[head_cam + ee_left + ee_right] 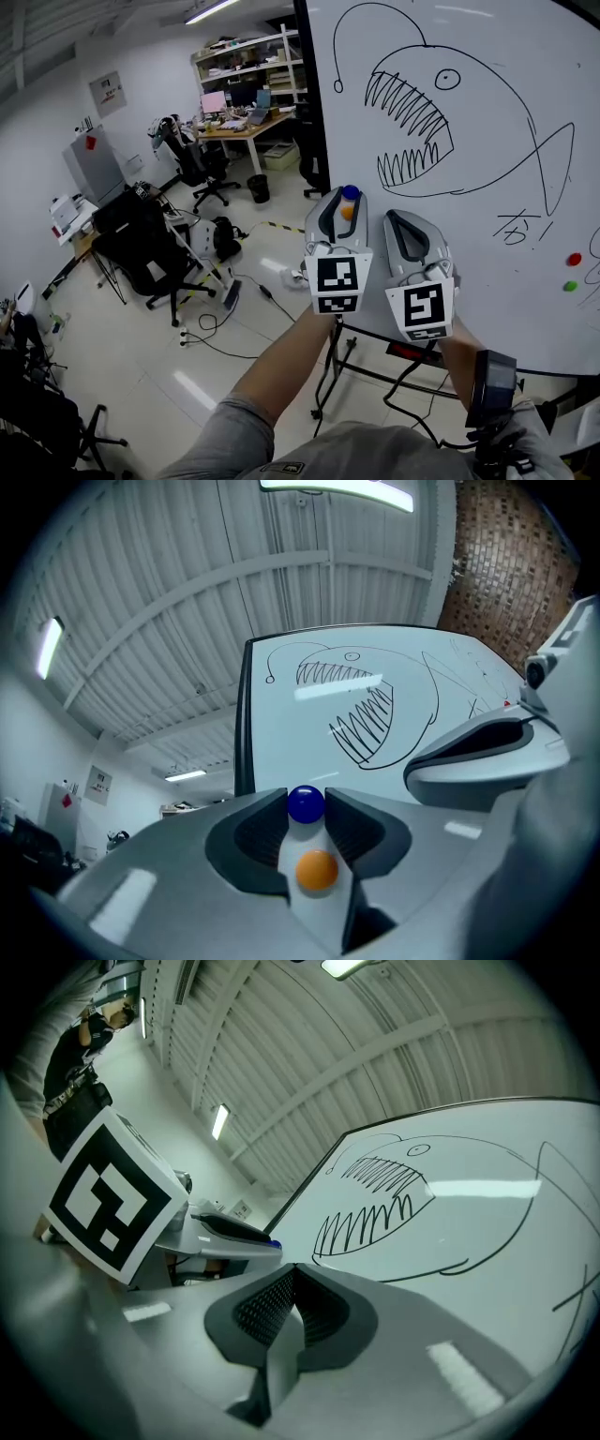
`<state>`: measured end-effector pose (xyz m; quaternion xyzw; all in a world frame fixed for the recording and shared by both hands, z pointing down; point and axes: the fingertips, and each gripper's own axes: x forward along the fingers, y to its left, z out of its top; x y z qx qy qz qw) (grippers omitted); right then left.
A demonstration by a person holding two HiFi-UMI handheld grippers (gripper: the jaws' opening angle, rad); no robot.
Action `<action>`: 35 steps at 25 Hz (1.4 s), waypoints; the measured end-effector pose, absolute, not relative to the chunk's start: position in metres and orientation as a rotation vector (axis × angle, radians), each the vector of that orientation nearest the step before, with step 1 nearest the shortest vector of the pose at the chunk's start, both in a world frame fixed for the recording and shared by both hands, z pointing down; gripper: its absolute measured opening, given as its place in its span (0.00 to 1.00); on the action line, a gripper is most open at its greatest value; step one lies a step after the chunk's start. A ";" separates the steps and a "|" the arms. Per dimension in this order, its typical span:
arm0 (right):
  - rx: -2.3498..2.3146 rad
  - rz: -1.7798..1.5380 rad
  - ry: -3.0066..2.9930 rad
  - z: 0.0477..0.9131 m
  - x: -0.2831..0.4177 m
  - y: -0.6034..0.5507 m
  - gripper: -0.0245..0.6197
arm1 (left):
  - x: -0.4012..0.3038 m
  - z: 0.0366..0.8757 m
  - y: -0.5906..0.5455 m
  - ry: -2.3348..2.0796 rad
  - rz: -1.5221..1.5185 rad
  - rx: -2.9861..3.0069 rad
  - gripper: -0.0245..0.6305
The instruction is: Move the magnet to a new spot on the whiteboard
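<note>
Two grippers by whiteboard (469,141): left gripper (343,202) clamps blue magnet (306,803) at jaw tips, prob. to carry it; right gripper (292,1274) jaws closed together, empty

Black office chairs (142,249), wooden desk (247,131), shelves (255,58)

— Left gripper (348,197)?
— Raised, jaws pinching a magnet (306,803) at their tips.
— Right gripper (391,218)?
— Just beside it, jaws together, empty. Left arm (281,361) and right arm (461,349) reach forward.
</note>
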<state>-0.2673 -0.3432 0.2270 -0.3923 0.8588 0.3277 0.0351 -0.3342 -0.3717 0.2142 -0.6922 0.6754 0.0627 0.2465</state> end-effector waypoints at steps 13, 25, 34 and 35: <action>-1.204 1.031 2.601 0.213 -0.284 -0.345 0.05 | -0.340 0.186 -0.374 1.722 0.350 -2.064 0.22; -1.201 1.024 2.609 0.214 -0.283 -0.345 0.05 | -0.340 0.185 -0.369 1.720 0.368 -2.032 0.23; -1.247 1.003 2.601 0.216 -0.253 -0.340 0.05 | -0.301 0.184 -0.341 1.659 0.307 -1.903 0.04; -1.262 0.998 2.598 0.217 -0.244 -0.339 0.05 | -0.289 0.185 -0.339 1.638 0.294 -1.912 0.04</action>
